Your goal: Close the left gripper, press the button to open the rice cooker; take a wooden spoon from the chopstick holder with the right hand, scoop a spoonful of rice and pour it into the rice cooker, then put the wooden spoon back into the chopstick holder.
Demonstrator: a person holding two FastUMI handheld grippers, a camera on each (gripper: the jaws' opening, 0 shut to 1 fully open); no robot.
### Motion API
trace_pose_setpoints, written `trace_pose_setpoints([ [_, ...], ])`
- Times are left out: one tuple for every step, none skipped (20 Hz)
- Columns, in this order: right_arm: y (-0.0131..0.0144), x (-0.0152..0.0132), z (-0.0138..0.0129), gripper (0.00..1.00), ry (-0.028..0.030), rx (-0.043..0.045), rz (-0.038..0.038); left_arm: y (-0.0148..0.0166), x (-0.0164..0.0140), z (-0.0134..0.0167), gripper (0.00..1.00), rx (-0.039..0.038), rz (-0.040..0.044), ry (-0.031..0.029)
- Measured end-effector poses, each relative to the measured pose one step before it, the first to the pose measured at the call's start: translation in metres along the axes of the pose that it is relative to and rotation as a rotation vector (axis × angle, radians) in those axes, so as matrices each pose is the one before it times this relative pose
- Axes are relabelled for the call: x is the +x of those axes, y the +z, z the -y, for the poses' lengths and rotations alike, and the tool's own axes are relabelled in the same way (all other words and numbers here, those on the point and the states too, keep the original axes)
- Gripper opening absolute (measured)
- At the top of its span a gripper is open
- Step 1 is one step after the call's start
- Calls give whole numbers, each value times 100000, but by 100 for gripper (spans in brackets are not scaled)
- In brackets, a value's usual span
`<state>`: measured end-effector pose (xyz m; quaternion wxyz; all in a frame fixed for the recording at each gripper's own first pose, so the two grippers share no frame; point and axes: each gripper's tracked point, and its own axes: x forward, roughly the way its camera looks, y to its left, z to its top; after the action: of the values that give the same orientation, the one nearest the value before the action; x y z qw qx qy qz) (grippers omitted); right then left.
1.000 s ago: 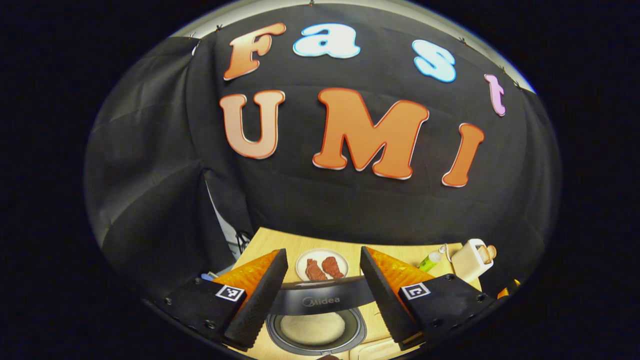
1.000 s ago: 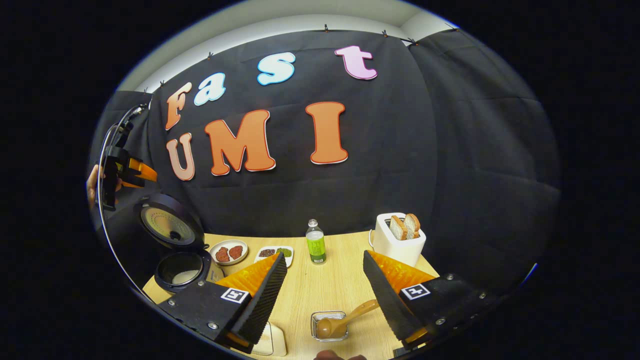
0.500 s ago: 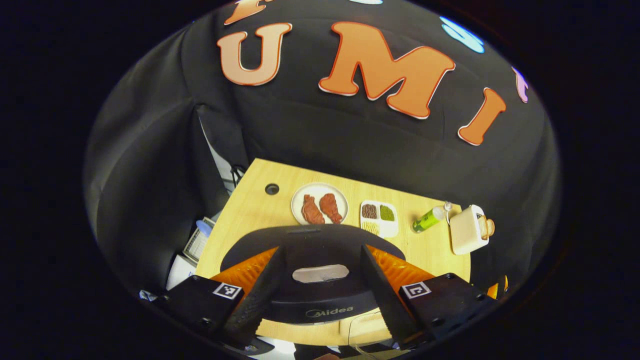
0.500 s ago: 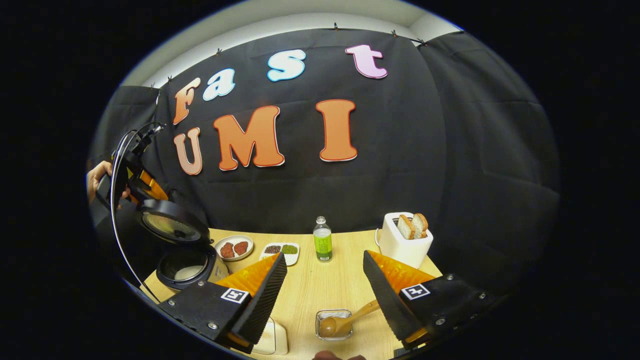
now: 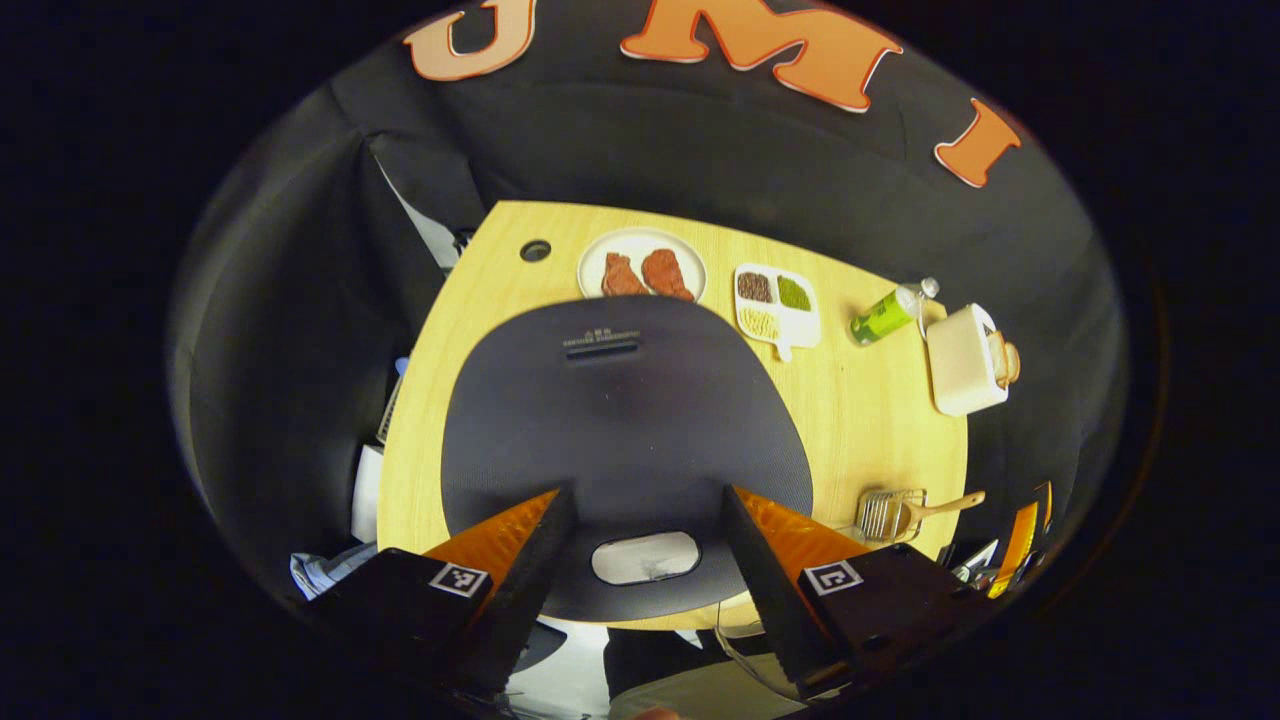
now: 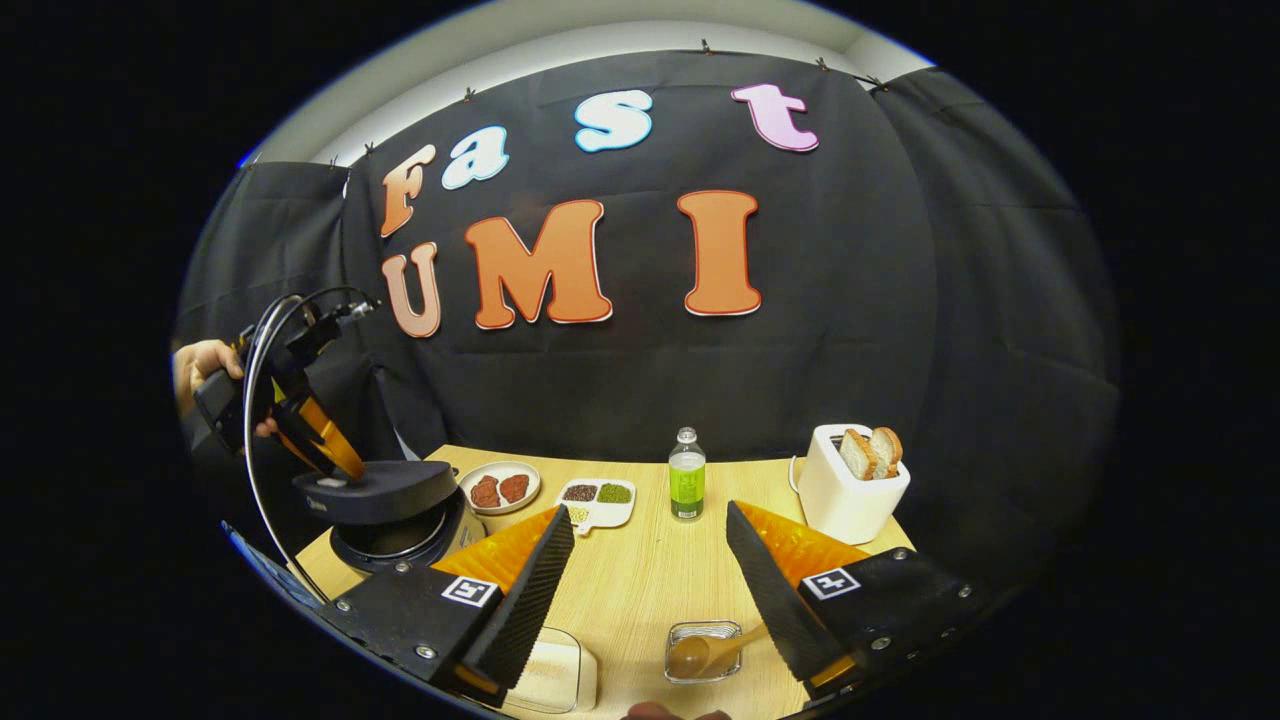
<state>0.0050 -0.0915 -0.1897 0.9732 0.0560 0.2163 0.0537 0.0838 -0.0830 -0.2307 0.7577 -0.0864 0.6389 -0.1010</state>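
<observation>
My left jaws (image 5: 640, 560) stand apart over the cooker (image 6: 392, 515), whose lid (image 5: 625, 440) has swung from upright almost shut in 1 s, so the pouring looks done. My right jaws (image 6: 648, 590) hang apart, empty, above the spoon (image 6: 715, 648) in its holder (image 6: 703, 650). The bench (image 6: 640, 580) between is bare; its near edge sits close.

the black rice cooker (image 6: 395, 510) sat at the table's (image 6: 640, 590) left edge, its lid (image 5: 625, 420) tipped down almost shut, a thin gap showing in the right gripper view. the wooden spoon (image 6: 712, 650) lay bowl-down in the clear chopstick holder (image 6: 703, 652) at the near edge, handle slanting up to the right.
</observation>
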Motion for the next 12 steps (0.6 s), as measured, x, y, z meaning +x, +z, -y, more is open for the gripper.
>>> trace_pose_setpoints([
  [-402,-9,-145,100,522,233,-819,-525,780,-203,94,-1298,-2811,77],
  [-288,74,34,100,758,63,-312,-487,1031,-167,94,-1265,-2521,559],
  [-133,124,-91,95,325,-210,-262,-1148,965,-371,94,-803,-3742,1413],
  [-289,60,89,95,314,-325,-629,-909,745,-656,94,-377,-4982,2432],
  [-145,29,-46,95,518,-251,-399,-34,230,-204,94,534,-1329,1692],
  [-76,66,22,95,39,-168,-57,416,460,-18,92,1545,1004,1132],
  [-188,70,20,95,221,-10,-165,-260,-71,269,89,184,-2704,2211],
  [-230,157,-17,95,-18,112,-547,198,136,174,89,316,-293,1342],
  [-324,112,-157,95,520,67,-636,-168,127,-24,93,-76,-1980,921],
  [-206,71,-157,95,274,-144,-562,442,22,32,93,-617,-480,53],
  [-238,213,-104,95,192,-493,-419,-44,17,2,93,-12,-1237,-416],
  [-202,95,-48,95,192,-534,-364,-30,-57,-117,89,484,-242,-342],
])
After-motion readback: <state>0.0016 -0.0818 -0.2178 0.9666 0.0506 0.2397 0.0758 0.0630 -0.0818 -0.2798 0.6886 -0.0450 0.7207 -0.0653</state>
